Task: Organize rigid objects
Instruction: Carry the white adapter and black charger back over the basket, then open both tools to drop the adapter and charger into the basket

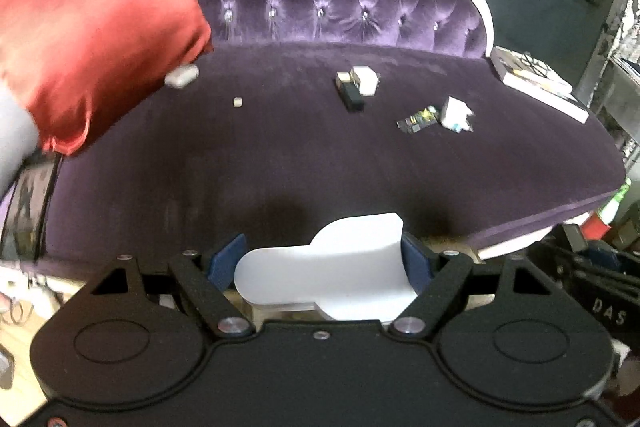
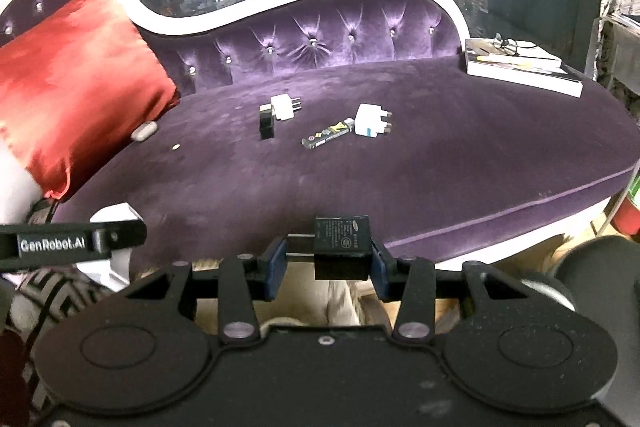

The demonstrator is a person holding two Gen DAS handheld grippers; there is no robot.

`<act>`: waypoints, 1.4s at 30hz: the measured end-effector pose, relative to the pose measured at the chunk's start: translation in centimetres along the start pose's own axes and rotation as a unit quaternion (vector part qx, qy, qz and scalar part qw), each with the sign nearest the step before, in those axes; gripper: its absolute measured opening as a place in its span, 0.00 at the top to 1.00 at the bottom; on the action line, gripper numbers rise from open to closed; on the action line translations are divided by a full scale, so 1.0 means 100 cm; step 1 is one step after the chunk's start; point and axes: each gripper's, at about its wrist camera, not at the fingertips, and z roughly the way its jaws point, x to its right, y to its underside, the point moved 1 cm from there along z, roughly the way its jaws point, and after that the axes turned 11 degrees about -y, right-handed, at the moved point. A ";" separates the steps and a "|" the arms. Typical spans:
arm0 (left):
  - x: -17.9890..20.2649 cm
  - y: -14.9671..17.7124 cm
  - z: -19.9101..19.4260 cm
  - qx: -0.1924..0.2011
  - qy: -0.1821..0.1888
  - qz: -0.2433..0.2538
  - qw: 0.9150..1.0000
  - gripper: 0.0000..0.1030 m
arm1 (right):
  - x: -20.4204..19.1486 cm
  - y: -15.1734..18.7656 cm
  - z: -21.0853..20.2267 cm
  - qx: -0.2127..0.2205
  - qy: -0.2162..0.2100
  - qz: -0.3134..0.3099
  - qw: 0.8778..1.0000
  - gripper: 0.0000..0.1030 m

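Note:
My left gripper (image 1: 322, 259) is shut on a flat white plastic piece (image 1: 332, 267), held in front of the purple sofa seat (image 1: 260, 163). My right gripper (image 2: 329, 259) is shut on a black charger block (image 2: 341, 243), also in front of the seat edge. On the seat lie a white plug adapter next to a black block (image 2: 276, 115), a white three-pin plug (image 2: 370, 121), a small printed packet (image 2: 326, 135), a white earbud case (image 1: 182, 75) by the cushion, and a tiny pale piece (image 1: 238, 101).
A red satin cushion (image 1: 88, 19) leans at the seat's left end. A stack of books with glasses on top (image 2: 520, 67) sits at the right end. The left gripper's body (image 2: 72, 241) shows at the right wrist view's left edge. A window is behind the sofa.

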 end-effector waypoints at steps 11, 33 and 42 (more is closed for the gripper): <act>-0.001 0.026 -0.026 0.020 -0.007 -0.009 1.000 0.26 | -0.011 0.032 -0.043 0.003 -0.017 0.007 1.000 0.59; 0.001 0.030 -0.013 0.006 0.002 -0.015 1.000 0.25 | -0.017 0.039 -0.020 -0.037 -0.039 0.009 0.998 0.59; 0.003 0.029 -0.011 -0.003 -0.002 -0.017 1.000 0.25 | -0.015 0.038 -0.023 -0.030 -0.045 0.015 0.998 0.59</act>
